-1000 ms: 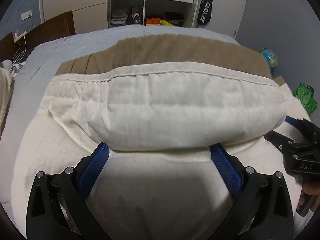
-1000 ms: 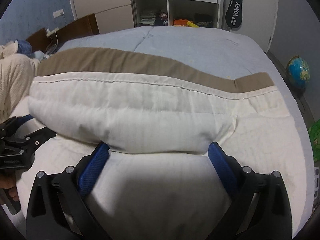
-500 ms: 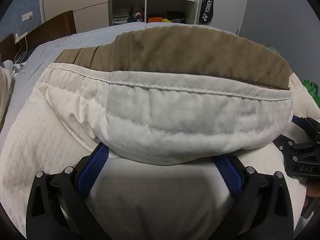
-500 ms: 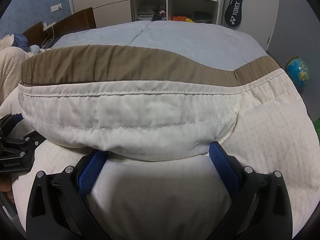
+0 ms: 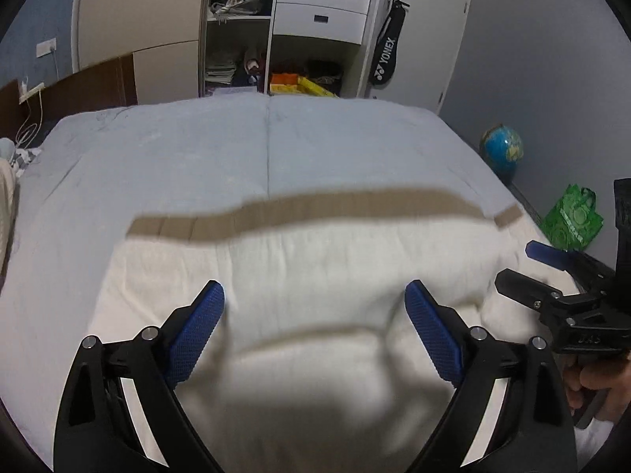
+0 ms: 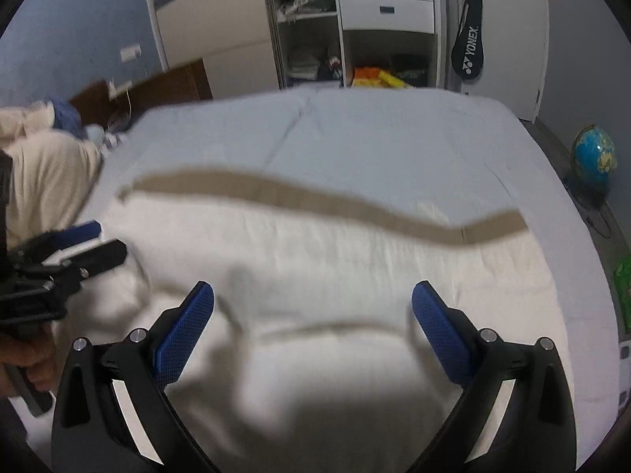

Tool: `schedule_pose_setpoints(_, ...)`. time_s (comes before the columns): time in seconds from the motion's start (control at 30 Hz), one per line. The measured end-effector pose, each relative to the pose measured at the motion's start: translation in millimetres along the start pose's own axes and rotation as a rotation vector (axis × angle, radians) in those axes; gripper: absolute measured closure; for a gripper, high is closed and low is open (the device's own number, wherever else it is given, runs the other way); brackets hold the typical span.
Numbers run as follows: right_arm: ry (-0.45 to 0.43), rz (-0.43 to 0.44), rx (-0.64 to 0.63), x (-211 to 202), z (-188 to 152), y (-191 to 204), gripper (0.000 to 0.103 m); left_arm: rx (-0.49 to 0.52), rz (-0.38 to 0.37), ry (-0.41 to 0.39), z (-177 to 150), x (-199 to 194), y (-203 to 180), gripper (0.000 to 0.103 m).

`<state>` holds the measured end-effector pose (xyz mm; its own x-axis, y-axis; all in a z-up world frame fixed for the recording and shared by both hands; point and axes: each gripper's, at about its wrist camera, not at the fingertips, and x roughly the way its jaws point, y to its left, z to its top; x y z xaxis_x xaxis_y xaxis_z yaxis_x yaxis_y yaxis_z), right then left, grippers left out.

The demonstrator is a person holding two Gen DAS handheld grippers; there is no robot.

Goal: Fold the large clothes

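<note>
On the bed (image 5: 157, 149), cream blanket (image 5: 315, 260) lies folded; both tools, left (image 5: 315, 315) and right (image 6: 313, 315), gape empty; we'd smooth the brown-trimmed edge square next.

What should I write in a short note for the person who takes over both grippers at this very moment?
Left gripper: open, holding nothing, above the near part of the cloth.
Right gripper: open, also holding nothing, beside the left one.
The large cream quilted cloth with a brown border band lies on the pale blue bed cover; its brown band runs across the far side. The image is blurred, so small wrinkles cannot be judged.
Done: one fold appears laid down and released.
Left: probably the further folds and smoothing.
</note>
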<state>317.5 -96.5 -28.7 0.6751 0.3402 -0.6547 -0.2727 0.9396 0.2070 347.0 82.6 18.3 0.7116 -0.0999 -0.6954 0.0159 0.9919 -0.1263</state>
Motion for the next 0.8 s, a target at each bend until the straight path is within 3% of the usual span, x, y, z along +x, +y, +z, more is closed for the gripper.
schedule_pose_setpoints(0.13, 0.109, -0.040, 0.073, 38.8, 22.8, -7.9, 0.007, -0.047, 0.079, 0.149, 13.1, 38.8, 12.2, 0.011)
schedule_pose_setpoints(0.2, 0.186, -0.044, 0.110, 64.0, 27.1, -15.0, 0.007, -0.100, 0.073, 0.208, 15.3, 57.6, 23.4, 0.007)
schedule_pose_setpoints(0.43, 0.258, 0.010, 0.153, 82.9, 36.2, -32.5, 0.007, -0.171, 0.018, 0.295, 25.6, 76.9, 42.0, 0.005)
schedule_pose_setpoints(0.6, 0.282, 0.017, 0.209, 67.5, 29.0, -67.1, 0.007, -0.187, -0.022, 0.293, 16.0, 54.5, 63.2, 0.006)
schedule_pose_setpoints(0.8, 0.290, -0.111, 0.303, 26.9, 1.2, -151.8, 0.008, -0.221, -0.013, 0.286, -19.3, 22.0, 110.0, 0.007)
